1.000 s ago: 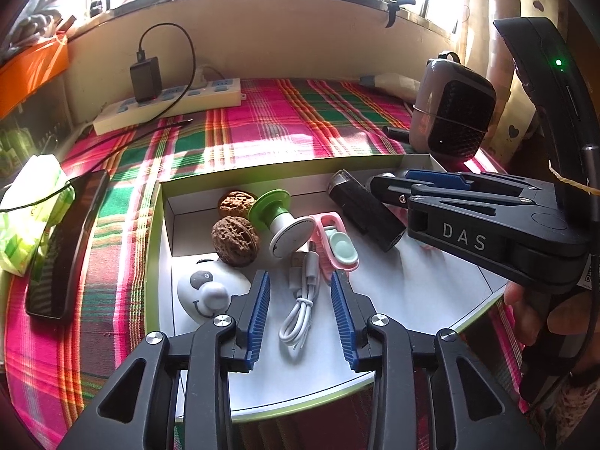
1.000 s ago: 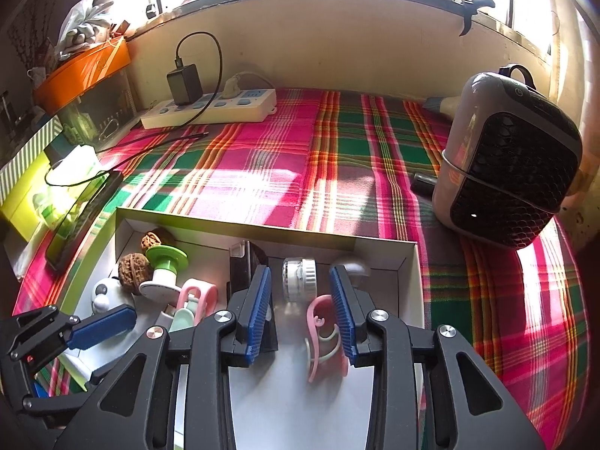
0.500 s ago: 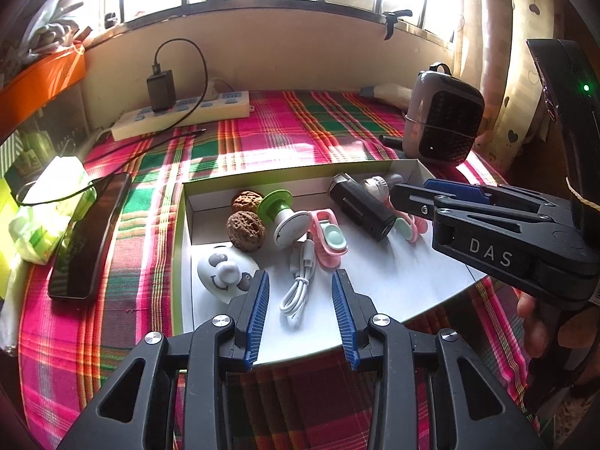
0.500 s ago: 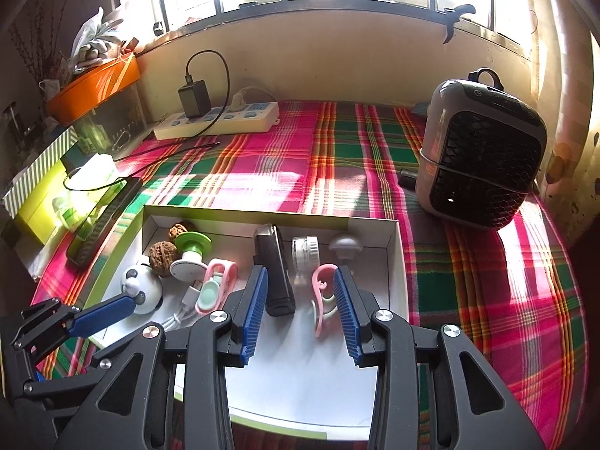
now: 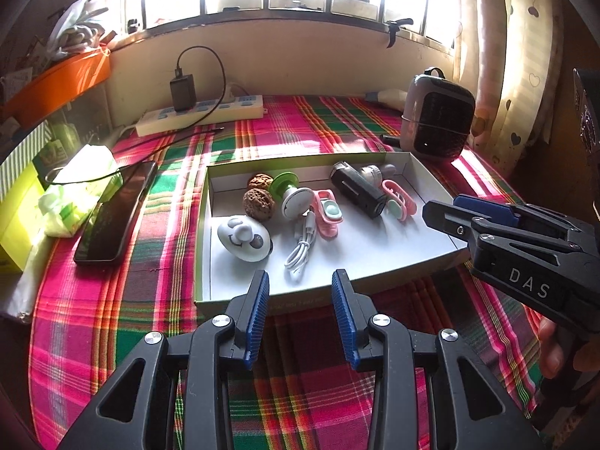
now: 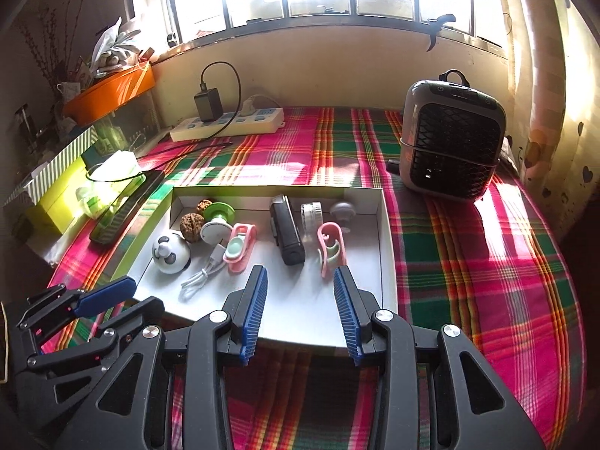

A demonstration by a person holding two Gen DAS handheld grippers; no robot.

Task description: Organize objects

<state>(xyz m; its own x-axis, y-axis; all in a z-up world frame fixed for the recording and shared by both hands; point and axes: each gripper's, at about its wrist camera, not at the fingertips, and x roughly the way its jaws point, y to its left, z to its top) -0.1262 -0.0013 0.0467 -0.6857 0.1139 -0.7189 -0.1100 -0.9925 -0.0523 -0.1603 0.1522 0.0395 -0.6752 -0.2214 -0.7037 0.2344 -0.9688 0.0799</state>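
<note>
Left hand-held gripper (image 5: 300, 292) and right hand-held gripper (image 6: 300, 288) hover part-open and empty before the white box (image 5: 375, 262); small items lie inside.

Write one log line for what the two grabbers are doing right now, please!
left gripper: open, empty | right gripper: open, empty | both over near edge of white box | box holds small items

"DAS" in white capitals on side of right gripper (image 5: 483, 210), seen from left wrist view. No other text legible on box items or elsewhere.
</note>
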